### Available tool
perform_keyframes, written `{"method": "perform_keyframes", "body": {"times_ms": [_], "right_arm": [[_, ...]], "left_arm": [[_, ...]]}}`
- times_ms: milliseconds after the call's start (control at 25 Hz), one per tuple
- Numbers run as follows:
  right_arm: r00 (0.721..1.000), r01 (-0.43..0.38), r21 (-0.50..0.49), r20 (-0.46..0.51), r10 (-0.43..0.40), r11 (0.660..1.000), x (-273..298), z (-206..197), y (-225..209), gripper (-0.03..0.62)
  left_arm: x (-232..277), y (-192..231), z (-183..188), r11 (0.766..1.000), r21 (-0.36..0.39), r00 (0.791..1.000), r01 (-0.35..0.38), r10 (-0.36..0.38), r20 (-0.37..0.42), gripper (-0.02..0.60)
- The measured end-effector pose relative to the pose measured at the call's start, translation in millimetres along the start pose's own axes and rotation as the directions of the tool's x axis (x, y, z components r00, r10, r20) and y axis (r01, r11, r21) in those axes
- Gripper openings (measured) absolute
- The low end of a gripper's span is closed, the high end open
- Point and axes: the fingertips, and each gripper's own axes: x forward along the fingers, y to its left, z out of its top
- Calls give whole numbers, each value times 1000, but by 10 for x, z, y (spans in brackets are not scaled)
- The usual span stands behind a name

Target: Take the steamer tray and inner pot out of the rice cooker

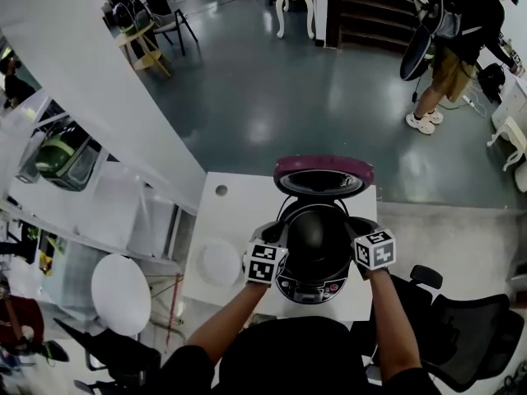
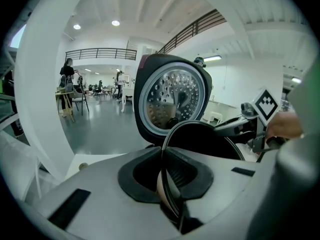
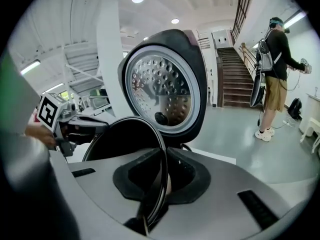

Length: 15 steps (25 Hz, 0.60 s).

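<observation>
Where the table [image 1: 239, 212] extends outboard of the left fingers, a white round dish [image 1: 220, 262] lies flat. The left gripper [image 2: 167, 179] pinches the inner pot [image 1: 317, 239] by its left rim. The pot spans between both finger pairs, over the rice cooker [image 1: 317, 286], whose open lid [image 1: 323, 176] stands beyond the fingertips. The right gripper [image 3: 161, 179] pinches the right rim.

Left tool [image 1: 277, 241] and right tool [image 1: 360, 237] both angle downward, jaws clamped, forearms extended forward
</observation>
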Motion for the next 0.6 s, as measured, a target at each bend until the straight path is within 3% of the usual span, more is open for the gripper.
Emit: {"method": "perform_keyframes", "body": {"times_ms": [600], "right_arm": [[993,2,-78,116,7,997,-337,522,242,31]], "left_arm": [[-362,17,349,998,25,993,-52,49,110,26]]}}
